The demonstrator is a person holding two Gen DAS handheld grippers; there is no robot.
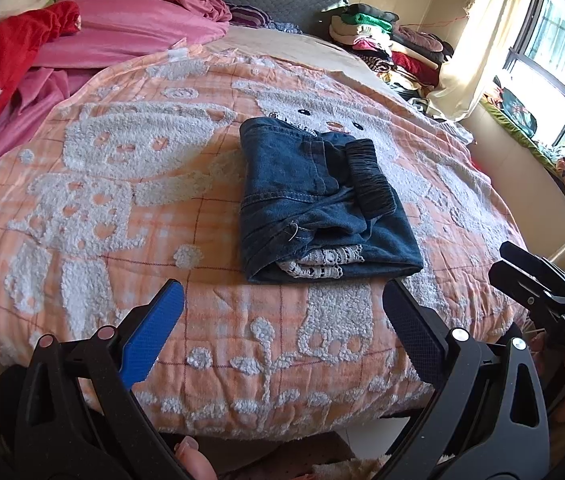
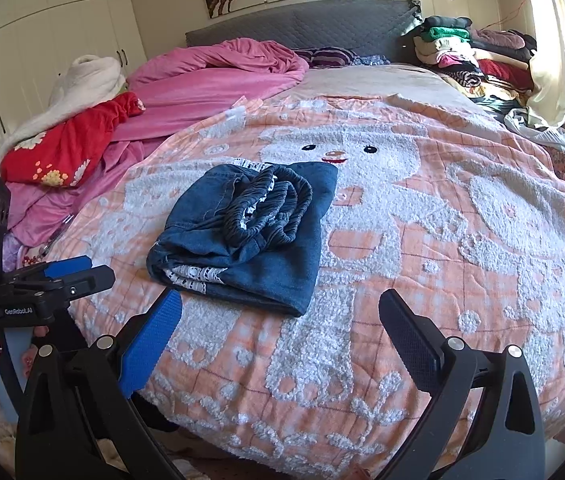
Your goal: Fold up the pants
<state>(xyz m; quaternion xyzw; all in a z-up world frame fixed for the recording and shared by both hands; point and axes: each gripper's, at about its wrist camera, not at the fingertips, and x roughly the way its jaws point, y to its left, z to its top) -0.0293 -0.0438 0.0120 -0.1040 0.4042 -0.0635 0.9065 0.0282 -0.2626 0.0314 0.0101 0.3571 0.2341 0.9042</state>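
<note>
The denim pants [image 1: 322, 200] are lying folded on the bed's blanket [image 1: 122, 200], just ahead of both tongs. The left tongs [image 1: 282, 320] and right tongs [image 2: 280, 320] are gaping wide, holding nothing. Soft, light denim; I'd be pinching the thick folded edge.

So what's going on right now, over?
Left gripper and right gripper: jaws open, empty, short of the bed's orange bear-pattern blanket. Dark blue denim pants folded into a compact bundle. Nothing in the way.
</note>
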